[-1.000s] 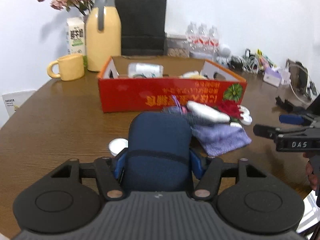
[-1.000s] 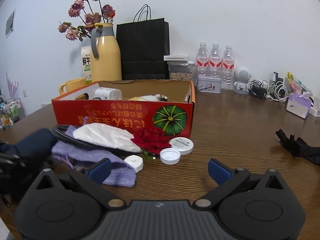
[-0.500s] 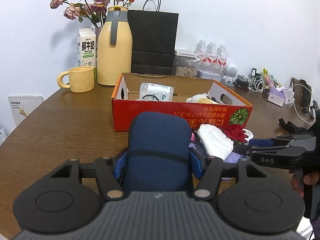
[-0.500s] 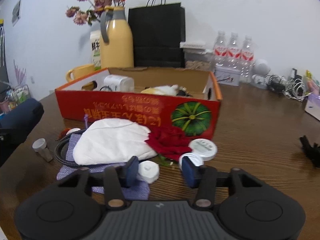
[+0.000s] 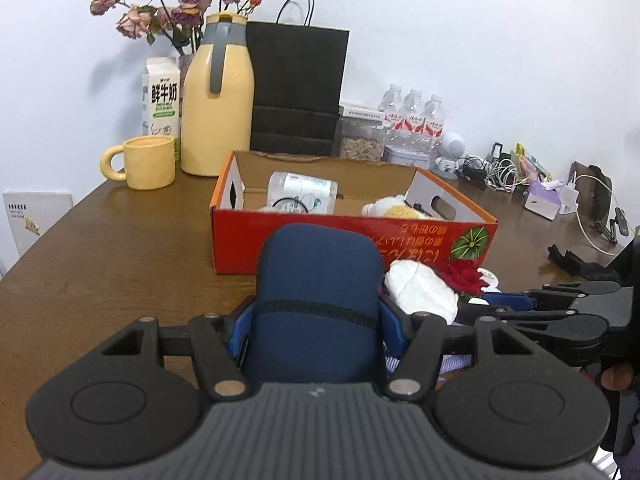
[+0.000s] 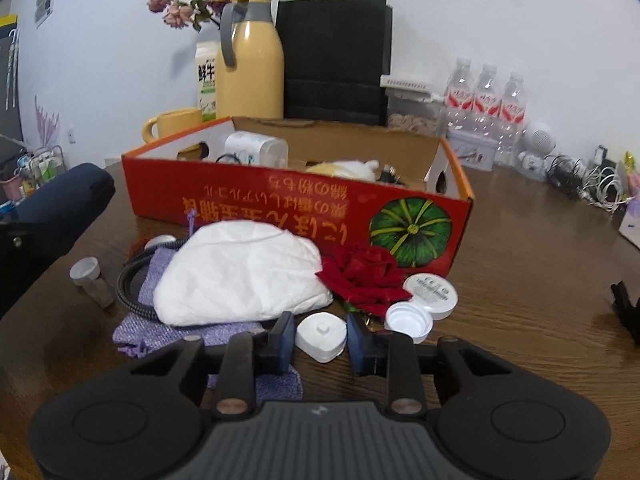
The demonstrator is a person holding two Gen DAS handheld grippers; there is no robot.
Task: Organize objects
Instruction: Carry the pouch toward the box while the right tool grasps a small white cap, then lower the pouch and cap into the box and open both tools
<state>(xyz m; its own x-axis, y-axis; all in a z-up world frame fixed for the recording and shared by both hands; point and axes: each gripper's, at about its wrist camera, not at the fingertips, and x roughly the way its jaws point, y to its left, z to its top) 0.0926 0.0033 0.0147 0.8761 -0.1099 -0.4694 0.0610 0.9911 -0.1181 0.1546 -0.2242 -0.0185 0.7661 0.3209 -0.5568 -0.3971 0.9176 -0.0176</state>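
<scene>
In the left wrist view, the left claw [image 5: 318, 320] is clamped on a dark blue pouch [image 5: 318, 296], one blue pad at each side of it. Straight ahead of the claw stands the red box [image 5: 352, 240] on the table [image 5: 100, 264], with a white bottle [image 5: 302, 192] lying inside. Ahead and to the right lie a white cloth [image 5: 424, 294] and a red rose [image 5: 464, 276], and the right claw [image 5: 500, 306] reaches in from the right side.

In the right wrist view, the right claw [image 6: 321, 338] has just been closing, and a small white cap [image 6: 321, 336] sits between its pads. If the pads already press on it, I cannot tell. Just ahead to the left, the cloth [image 6: 244, 276] lies on a purple bag [image 6: 160, 330]. Just ahead to the right are the rose [image 6: 366, 274] and two round lids [image 6: 420, 300]. The box [image 6: 280, 208] stands behind them. The pouch [image 6: 64, 204] shows at the far left.
</scene>
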